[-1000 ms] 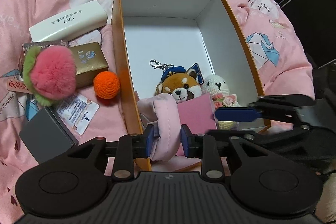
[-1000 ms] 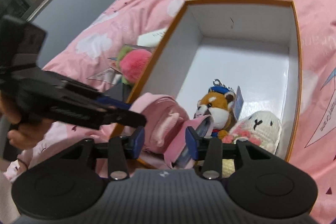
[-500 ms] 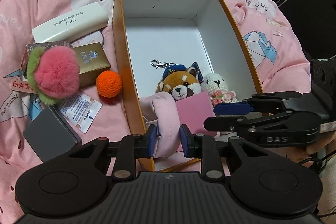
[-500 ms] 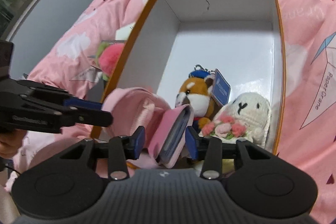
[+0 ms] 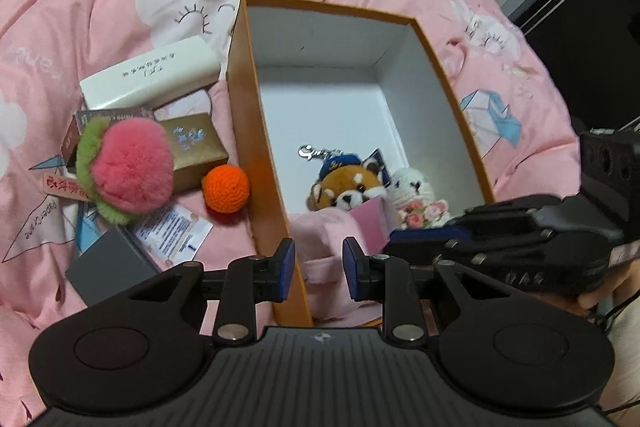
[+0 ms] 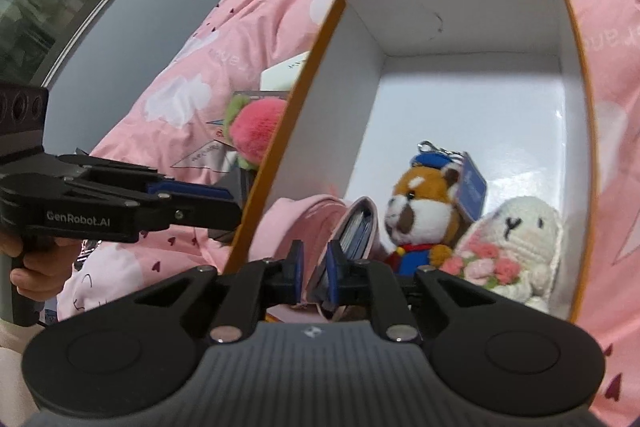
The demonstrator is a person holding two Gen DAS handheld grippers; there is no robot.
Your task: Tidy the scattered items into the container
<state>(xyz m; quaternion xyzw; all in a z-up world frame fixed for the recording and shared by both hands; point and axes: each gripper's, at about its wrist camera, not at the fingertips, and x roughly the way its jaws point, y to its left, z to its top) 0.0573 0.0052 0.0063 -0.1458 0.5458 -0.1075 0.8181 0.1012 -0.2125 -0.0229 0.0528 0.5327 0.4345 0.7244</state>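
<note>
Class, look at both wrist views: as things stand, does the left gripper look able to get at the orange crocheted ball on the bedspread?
Probably yes. The orange ball lies uncovered outside the box, on the left gripper's side; nothing lies over it, though pink fabric sits between its jaws.

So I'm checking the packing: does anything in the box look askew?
Yes. The pink wallet stands on edge and gapes open, cards showing, leaning by the fox plush in the box. The right gripper is closing on it.
</note>
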